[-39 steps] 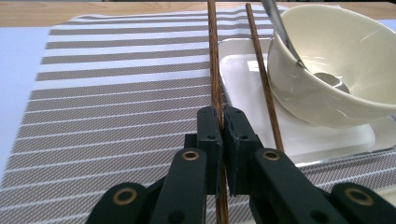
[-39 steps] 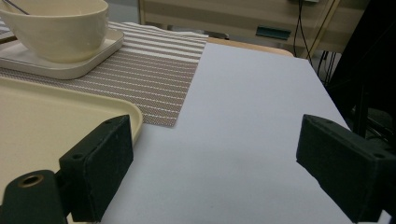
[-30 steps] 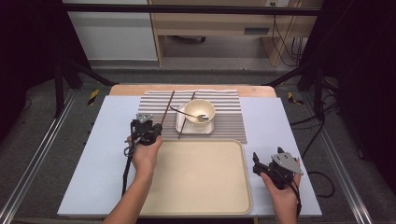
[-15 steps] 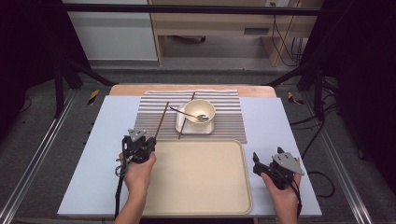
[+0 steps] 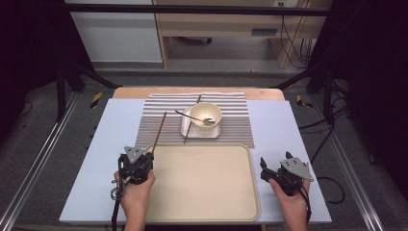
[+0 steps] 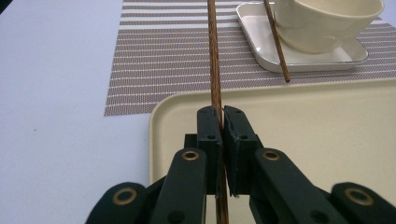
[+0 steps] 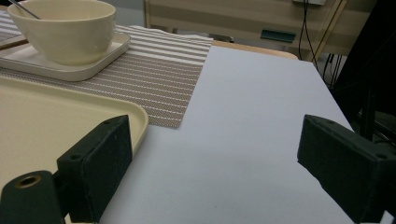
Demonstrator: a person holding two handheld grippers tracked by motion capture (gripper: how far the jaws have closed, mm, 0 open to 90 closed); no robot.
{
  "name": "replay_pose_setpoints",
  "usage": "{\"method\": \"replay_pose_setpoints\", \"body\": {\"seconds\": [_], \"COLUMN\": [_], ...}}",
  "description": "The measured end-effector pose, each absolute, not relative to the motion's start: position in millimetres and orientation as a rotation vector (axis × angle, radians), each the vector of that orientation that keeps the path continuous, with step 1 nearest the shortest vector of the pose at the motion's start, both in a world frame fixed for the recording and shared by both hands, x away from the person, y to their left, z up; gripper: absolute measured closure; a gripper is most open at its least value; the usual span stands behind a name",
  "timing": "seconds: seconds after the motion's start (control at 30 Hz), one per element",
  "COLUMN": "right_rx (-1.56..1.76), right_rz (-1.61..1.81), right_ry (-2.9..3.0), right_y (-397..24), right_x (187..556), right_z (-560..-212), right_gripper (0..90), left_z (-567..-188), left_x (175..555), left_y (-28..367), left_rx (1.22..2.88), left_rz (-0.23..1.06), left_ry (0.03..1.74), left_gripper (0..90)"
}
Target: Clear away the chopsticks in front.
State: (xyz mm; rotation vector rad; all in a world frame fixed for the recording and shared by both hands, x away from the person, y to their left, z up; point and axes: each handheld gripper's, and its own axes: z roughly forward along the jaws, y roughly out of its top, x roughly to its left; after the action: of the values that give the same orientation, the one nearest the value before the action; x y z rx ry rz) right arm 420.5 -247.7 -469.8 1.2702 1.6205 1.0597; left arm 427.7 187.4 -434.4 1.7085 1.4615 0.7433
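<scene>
the left gripper (image 5: 142,155), jaws clamped on one wooden chopstick (image 5: 159,129), has drawn it back from the striped placemat (image 5: 231,130) to the tray's (image 5: 207,192) near-left corner, ready to set down, while the right gripper (image 5: 272,169) waits wide open, empty.

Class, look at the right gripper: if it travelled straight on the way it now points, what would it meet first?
Probably nothing nearby: the open right gripper points across the bare pale blue table top, passing beside the cream plastic tray and brown striped placemat. Depth is uncertain.
</scene>
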Motion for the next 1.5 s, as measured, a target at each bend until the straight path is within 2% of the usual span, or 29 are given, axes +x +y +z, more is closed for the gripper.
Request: {"method": "replay_pose_setpoints", "body": {"seconds": [1.17,1.5], "right_rx": [1.254,1.257], "right_rz": [1.053,1.048], "right_ry": [1.64,1.644], "right_y": [-246,-245], "right_x": [420,420], "right_z": [-470,-471], "right_gripper": [10.1,10.1], "left_z": [-450,-456], "left_x": [368,350], "left_y": [190,190], "left_rx": [1.574,1.577], "left_rz": [0.678,0.716], "left_ry": [1.503,1.515], "left_gripper": [85.7,85.7]}}
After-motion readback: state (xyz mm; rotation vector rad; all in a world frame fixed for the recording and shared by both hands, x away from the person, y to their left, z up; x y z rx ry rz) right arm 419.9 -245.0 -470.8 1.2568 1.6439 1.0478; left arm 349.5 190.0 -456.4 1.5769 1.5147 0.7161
